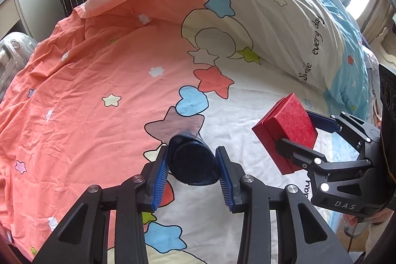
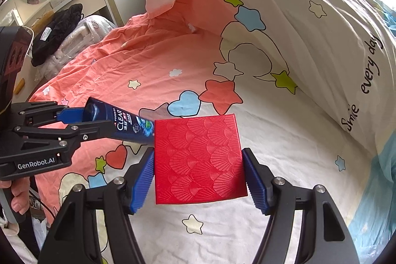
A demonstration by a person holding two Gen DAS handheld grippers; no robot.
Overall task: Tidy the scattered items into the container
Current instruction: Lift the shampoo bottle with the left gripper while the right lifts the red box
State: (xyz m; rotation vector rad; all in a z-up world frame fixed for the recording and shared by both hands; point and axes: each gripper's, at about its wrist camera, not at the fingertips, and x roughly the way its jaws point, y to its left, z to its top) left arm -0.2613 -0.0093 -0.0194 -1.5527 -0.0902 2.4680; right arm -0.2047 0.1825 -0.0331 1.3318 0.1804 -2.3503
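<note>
A dark blue plastic shampoo bottle (image 1: 193, 160) is clamped in the left gripper (image 1: 192, 176), its far end hidden behind a square red embossed box (image 2: 199, 158) gripped by the right gripper (image 2: 199, 180), above a star-printed duvet (image 1: 99, 81); no container is visible.

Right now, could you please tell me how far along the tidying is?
Nothing looks put away yet, and no container is in view. In hand: the left gripper grips a dark blue shampoo bottle, and the right gripper grips a red box, both off the bedsheet. Left to do: dropping both into the container.
</note>
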